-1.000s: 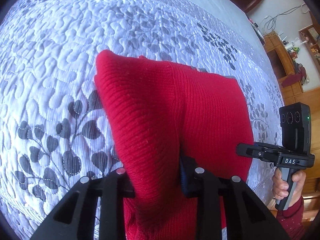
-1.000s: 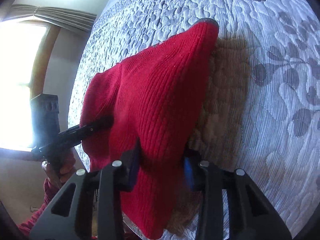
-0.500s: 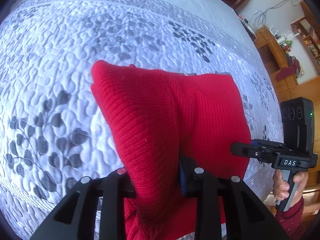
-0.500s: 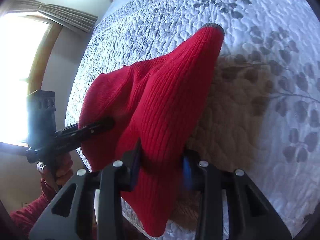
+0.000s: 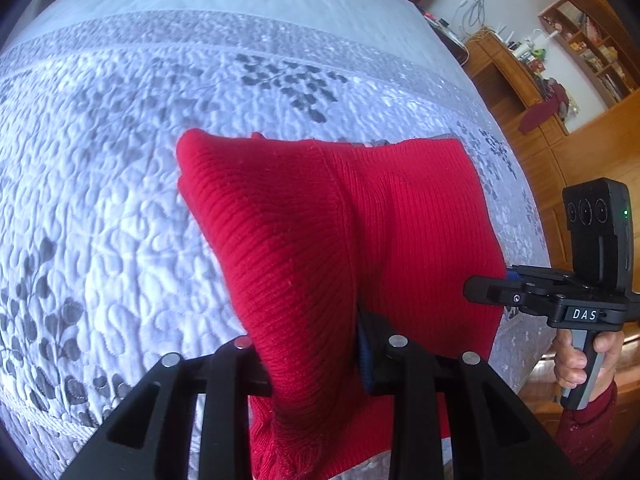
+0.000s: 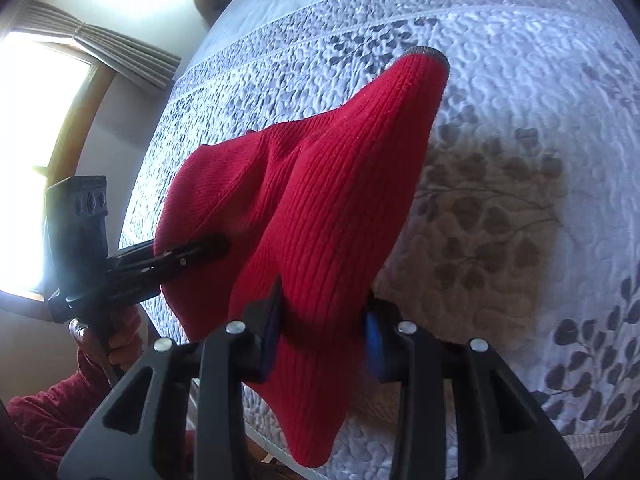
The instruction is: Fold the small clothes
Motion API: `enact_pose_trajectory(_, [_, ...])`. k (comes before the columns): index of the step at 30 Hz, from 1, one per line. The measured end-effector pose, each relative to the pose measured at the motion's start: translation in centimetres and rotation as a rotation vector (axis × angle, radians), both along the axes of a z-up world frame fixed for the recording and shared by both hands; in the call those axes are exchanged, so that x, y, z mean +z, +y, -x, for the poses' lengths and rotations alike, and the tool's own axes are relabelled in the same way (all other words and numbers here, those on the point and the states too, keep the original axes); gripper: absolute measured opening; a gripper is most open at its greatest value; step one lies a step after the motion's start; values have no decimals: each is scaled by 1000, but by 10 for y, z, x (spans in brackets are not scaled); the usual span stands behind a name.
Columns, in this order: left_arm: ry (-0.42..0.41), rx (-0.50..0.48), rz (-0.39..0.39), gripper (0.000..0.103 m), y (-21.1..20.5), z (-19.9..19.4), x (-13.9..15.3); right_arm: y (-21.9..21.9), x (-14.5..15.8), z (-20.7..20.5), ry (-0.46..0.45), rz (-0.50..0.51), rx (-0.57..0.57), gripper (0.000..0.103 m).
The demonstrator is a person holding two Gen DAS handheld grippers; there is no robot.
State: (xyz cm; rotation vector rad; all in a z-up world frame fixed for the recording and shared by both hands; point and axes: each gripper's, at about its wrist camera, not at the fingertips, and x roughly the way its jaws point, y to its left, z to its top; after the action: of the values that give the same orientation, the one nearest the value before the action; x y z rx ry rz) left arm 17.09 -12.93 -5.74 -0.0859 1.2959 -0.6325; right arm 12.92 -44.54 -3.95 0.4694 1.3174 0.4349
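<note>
A red ribbed knit garment [image 5: 320,240] hangs stretched between both grippers above the quilted bedspread [image 5: 100,200]. My left gripper [image 5: 316,344] is shut on one bunched edge of it. My right gripper [image 6: 324,320] is shut on the other edge, and the garment [image 6: 332,208] rises from it to a far corner with grey trim. Each gripper shows in the other's view: the right one [image 5: 484,290] at the garment's right edge, the left one [image 6: 200,248] at its left edge. The fingertips are hidden in the knit.
The bed has a white quilt with grey leaf prints [image 6: 520,240]. Wooden shelves and a cabinet [image 5: 560,60] stand past the bed's right side. A bright window with curtains [image 6: 60,120] is on the left in the right wrist view.
Both grippers have lifted the garment higher off the bed and drawn back a little; more of the quilt shows beneath. Both grips are unchanged.
</note>
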Motion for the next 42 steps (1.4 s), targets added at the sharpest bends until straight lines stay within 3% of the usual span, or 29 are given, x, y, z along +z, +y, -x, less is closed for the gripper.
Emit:
enact_pose_trajectory(7, [-16, -18, 11, 29, -36, -2, 8, -32, 12, -2, -7, 23, -20, 34])
enact_pose_trajectory(12, [29, -1, 19, 29, -54, -18, -4, -54, 0, -17, 21, 18, -47, 34])
enact_pose_trajectory(16, [43, 11, 2, 29, -66, -37, -26, -71, -28, -39, 63, 28, -60, 34])
enact_pose_trajectory(20, [118, 63, -31, 30, -69, -56, -68, -79, -75, -57, 132, 36, -77, 34])
enact_pose_trajectory(22, [145, 76, -18, 32, -65, -56, -85, -87, -94, -57, 151, -18, -98, 36])
enact_pose_trajectory(24, [128, 70, 1, 33, -63, -53, -87, -94, -101, -52, 142, -75, -118, 39])
enact_pose_trajectory(29, [94, 45, -3, 47, -50, -34, -73, -94, -84, -22, 87, -42, -123, 63])
enact_pose_trajectory(31, [85, 26, -15, 51, -41, -19, -69, -94, -81, -7, 101, -49, -126, 66])
enact_pose_trajectory(35, [182, 16, 23, 52, -24, 9, -76, -73, -88, 45, 160, -96, -103, 70])
enact_pose_trajectory(37, [198, -2, 14, 53, -25, 23, -83, -64, -95, 59, 183, -108, -107, 62])
enact_pose_trajectory(39, [170, -3, 0, 51, -25, 33, -85, -61, -101, 66, 197, -143, -121, 26])
enact_pose_trajectory(40, [168, 8, -2, 50, -24, 37, -85, -60, -106, 69, 206, -168, -134, 24])
enact_pose_trajectory(42, [196, 29, 15, 34, -23, 41, -86, -59, -105, 69, 198, -170, -143, 18])
